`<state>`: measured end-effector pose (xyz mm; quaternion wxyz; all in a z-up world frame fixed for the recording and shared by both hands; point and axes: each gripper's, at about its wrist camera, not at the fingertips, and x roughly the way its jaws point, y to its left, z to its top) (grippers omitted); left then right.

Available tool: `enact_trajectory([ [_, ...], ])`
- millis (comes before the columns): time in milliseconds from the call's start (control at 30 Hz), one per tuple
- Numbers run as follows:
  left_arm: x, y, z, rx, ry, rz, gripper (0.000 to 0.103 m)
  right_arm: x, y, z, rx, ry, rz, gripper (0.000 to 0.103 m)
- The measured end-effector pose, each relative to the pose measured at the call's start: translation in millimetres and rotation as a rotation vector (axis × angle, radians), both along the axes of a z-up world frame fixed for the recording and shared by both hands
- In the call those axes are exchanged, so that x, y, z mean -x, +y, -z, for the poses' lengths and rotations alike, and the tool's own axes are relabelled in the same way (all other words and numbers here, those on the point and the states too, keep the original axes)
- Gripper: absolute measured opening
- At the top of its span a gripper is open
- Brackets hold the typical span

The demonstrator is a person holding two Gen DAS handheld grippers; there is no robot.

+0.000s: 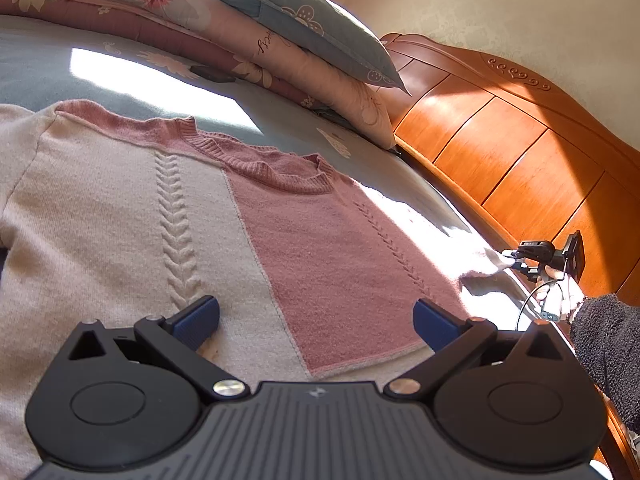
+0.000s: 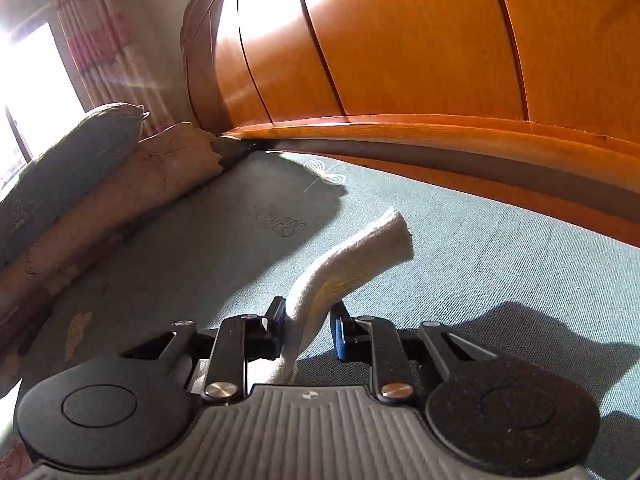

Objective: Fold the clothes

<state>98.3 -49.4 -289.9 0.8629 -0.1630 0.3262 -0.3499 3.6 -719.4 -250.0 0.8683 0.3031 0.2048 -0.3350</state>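
A pink and cream knit sweater (image 1: 248,216) lies flat on the grey-blue bed (image 1: 36,72), neck toward the pillows. My left gripper (image 1: 316,320) is open, its blue pads just above the sweater's lower body. My right gripper (image 2: 308,328) is shut on the cream sleeve (image 2: 360,252), whose cuff sticks up past the fingers. In the left wrist view the right gripper (image 1: 516,258) holds that sleeve's end (image 1: 476,256) at the bed's right edge.
A folded floral quilt (image 1: 248,48) and a blue pillow (image 1: 304,24) are stacked at the bed's head. An orange wooden headboard (image 2: 400,40) runs along the bed's side. Curtains and a bright window (image 2: 32,72) stand beyond.
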Motion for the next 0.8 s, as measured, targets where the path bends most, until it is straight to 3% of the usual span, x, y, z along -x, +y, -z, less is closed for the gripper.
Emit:
enact_trajectory([
  [67,-0.3,-0.1,0.0,0.0,0.0,0.0,0.102,9.9,-7.4,12.8,-0.039,0.052,0.089,0.034],
  [167,0.3,0.0,0.0,-0.002,-0.001,0.0,0.102,32.8,-15.4,18.9,-0.167,-0.066,0.119,0.037],
  [233,0.7,0.1,-0.3,-0.003,-0.001,0.001,0.102,43.1,-16.9,20.5,-0.238,-0.131,0.118,0.052],
  [433,0.3,0.1,-0.2,-0.003,-0.001,0.001,0.102,51.4,0.3,29.9,-0.387,-0.243,0.072,0.057],
  [500,0.3,0.1,-0.2,-0.003,-0.001,0.001,0.102,46.6,13.4,33.1,-0.4,-0.243,0.008,0.057],
  [633,0.4,0.2,0.0,-0.004,-0.002,0.001,0.102,35.0,38.2,32.9,-0.312,-0.205,-0.076,0.056],
  [667,0.3,0.3,0.0,-0.004,-0.002,0.001,0.102,32.2,41.3,31.5,-0.284,-0.181,-0.077,0.052],
  [733,0.1,0.2,0.0,-0.003,-0.002,0.001,0.102,27.3,43.2,28.3,-0.241,-0.129,-0.054,0.01],
  [800,0.2,0.0,0.0,-0.005,-0.002,0.001,0.102,23.6,40.8,25.0,-0.223,-0.084,-0.009,0.01],
])
